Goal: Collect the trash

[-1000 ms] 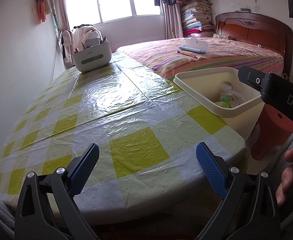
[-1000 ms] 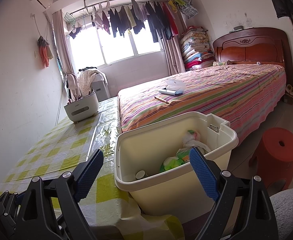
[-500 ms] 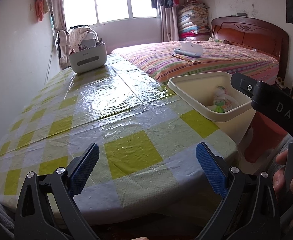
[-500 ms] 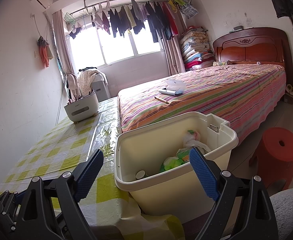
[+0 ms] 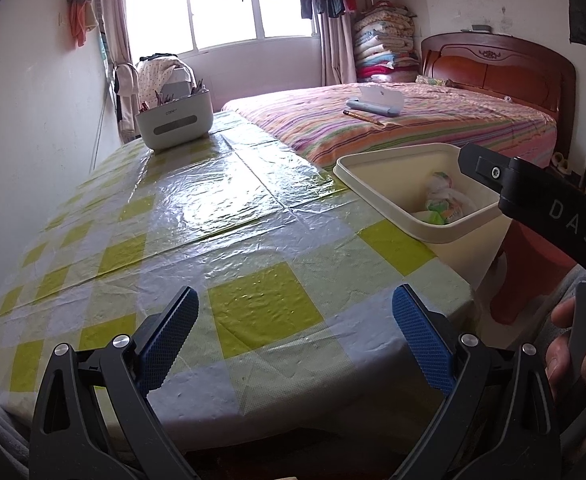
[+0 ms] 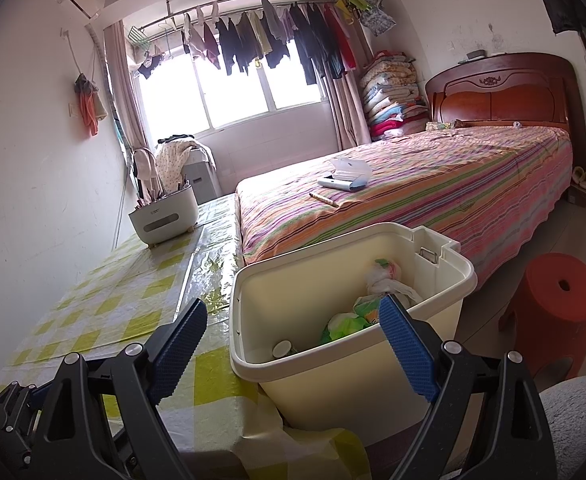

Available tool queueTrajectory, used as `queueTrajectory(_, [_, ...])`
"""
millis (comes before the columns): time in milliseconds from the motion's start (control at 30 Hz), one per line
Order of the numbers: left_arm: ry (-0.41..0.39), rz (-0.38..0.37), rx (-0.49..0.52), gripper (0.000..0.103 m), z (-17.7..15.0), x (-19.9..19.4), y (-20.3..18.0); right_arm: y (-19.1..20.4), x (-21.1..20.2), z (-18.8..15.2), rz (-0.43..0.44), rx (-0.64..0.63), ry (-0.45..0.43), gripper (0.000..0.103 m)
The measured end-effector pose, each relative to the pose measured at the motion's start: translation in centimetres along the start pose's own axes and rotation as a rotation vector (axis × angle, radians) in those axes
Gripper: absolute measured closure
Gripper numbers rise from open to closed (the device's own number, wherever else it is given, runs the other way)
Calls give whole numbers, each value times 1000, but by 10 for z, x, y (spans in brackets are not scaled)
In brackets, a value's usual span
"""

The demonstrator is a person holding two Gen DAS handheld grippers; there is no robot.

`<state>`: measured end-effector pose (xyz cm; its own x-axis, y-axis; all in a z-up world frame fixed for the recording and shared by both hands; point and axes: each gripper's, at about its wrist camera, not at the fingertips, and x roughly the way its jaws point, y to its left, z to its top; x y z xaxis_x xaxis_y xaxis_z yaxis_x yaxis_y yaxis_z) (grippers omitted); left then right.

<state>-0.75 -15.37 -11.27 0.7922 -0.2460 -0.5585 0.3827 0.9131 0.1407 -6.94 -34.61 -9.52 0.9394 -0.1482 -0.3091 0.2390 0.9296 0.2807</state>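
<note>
A cream trash bin (image 6: 333,380) stands off the table's right edge, between the table and the bed. It holds crumpled plastic bags (image 6: 385,280), a green wrapper (image 6: 343,324) and a small round cup (image 6: 281,347). My right gripper (image 6: 293,308) hangs open just before the bin's near rim, with nothing between its blue pads. My left gripper (image 5: 295,300) is open and empty over the table's near edge. In the left wrist view the bin (image 5: 373,184) sits at right, partly hidden by the other tool's black frame (image 5: 533,200).
The table wears a glossy yellow-checked cloth (image 5: 253,208). A white caddy (image 5: 175,124) stands at its far end. A striped bed (image 6: 433,184) with a pencil case (image 6: 345,176) lies beyond the bin. A red stool (image 6: 553,304) stands on the floor at right. A hand (image 5: 573,344) grips the right tool.
</note>
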Motion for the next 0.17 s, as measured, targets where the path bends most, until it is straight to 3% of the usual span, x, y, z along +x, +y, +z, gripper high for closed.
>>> queueTrajectory(167, [-4,14,-7,7,1,-1,2,1,0,0,3,-3,2,18])
